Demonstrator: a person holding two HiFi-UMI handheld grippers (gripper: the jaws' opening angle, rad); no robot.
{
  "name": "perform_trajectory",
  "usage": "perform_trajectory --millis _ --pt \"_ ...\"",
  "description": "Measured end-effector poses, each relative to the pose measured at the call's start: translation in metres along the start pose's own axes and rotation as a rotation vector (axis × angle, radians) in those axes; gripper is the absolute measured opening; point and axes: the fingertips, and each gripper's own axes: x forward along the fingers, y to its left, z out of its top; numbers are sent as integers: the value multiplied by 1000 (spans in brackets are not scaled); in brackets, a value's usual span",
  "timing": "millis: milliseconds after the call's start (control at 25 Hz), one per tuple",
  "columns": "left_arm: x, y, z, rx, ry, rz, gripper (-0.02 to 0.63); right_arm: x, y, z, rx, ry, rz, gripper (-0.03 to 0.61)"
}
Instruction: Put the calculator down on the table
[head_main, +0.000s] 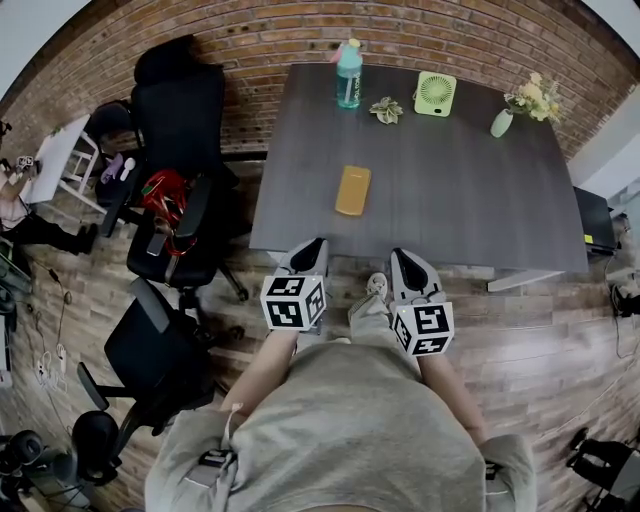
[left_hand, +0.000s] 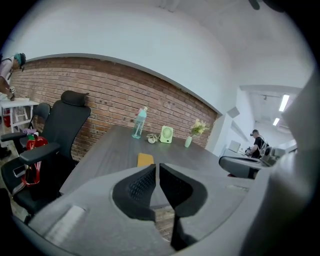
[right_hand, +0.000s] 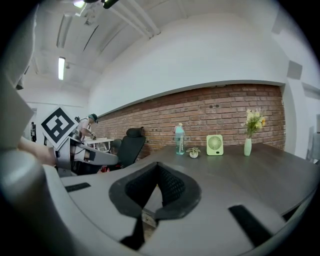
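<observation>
The calculator (head_main: 353, 190), a flat orange-yellow slab, lies on the dark grey table (head_main: 460, 210) left of its middle, a little in from the near edge. In the left gripper view the calculator (left_hand: 145, 160) shows just beyond the jaw tips. My left gripper (head_main: 312, 247) hovers at the table's near edge, short of the calculator, shut and empty (left_hand: 157, 167). My right gripper (head_main: 403, 256) is beside it to the right, also at the edge, its jaws together with nothing between them (right_hand: 158, 167). The calculator is not visible in the right gripper view.
Along the table's far side stand a teal bottle (head_main: 349, 75), a small plant (head_main: 386, 110), a green fan (head_main: 435, 94) and a vase of flowers (head_main: 502, 122). Black office chairs (head_main: 180, 130) crowd the floor to the left. A brick wall runs behind.
</observation>
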Motion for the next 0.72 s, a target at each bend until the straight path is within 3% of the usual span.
perform_trajectory --millis 720 --pt "-15 -5 -5 7 1 -28 34 -12 11 -2 -4 -6 -25 2"
